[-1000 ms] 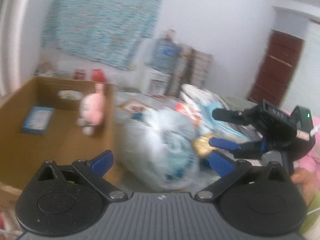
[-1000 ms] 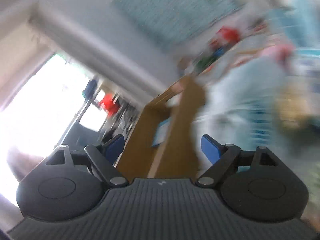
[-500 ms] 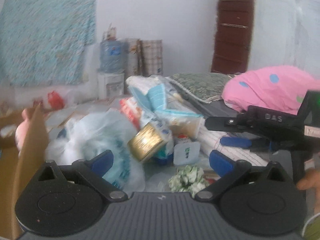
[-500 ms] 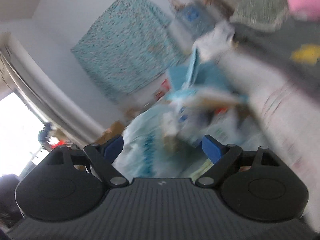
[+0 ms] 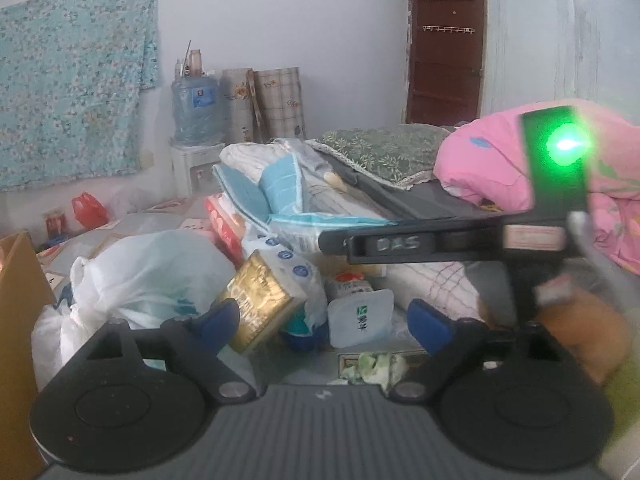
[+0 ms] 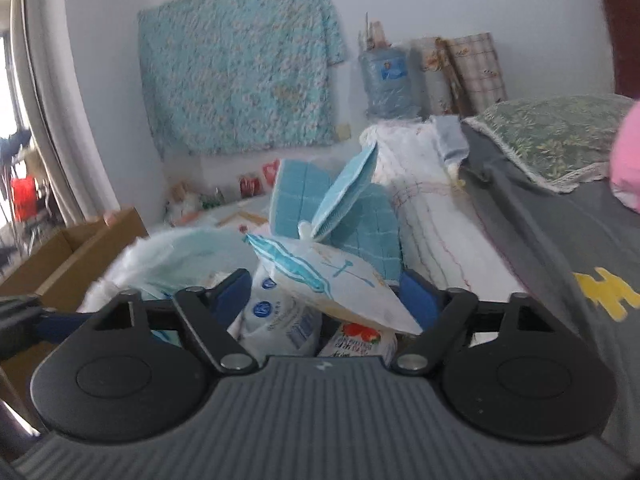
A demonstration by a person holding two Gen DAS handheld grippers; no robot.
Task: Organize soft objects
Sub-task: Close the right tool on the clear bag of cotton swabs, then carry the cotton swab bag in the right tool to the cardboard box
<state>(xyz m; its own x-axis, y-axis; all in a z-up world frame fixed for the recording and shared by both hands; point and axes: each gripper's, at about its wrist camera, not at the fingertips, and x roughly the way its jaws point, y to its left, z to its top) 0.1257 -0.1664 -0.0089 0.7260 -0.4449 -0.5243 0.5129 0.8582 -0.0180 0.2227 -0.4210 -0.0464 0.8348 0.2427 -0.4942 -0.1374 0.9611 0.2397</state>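
Close in on the left wrist view, the left gripper [image 5: 324,320] shows blue fingers [image 5: 220,320] spread wide with nothing pinched between them; they have just been narrowing a little, and beyond the tips sits a gold box [image 5: 260,308], tilted, with a white lidded tub [image 5: 360,316] just beside it. Below them a crumpled green-and-white scrap [image 5: 376,364] is half hidden by the gripper's body, too small to name. The right gripper [image 6: 326,296] has just been drawing its fingers in as well, and a white pouch with blue stripes [image 6: 332,280] lies right in the gap between them; whether the pads actually press on it is hard to say, since its lower edge dips behind the black housing. Under it, blue-and-white packets [image 6: 276,316] and a red-printed pack [image 6: 356,340] are cut off by the same housing. In the left view the right gripper's side crosses the frame with a green light glaring, and the hand [image 5: 588,332] holding it is a blur at the right edge. Further out, a white plastic bag [image 5: 152,276] bulges at left, next to a cardboard box [image 6: 80,252] only partly in frame. Blue padded pieces [image 6: 348,208] stand up from the pile on the bed [image 6: 560,248], a green patterned pillow [image 6: 556,136] and a pink quilt [image 5: 500,156] lie behind, and a water jug [image 5: 196,112] stands by the far wall.
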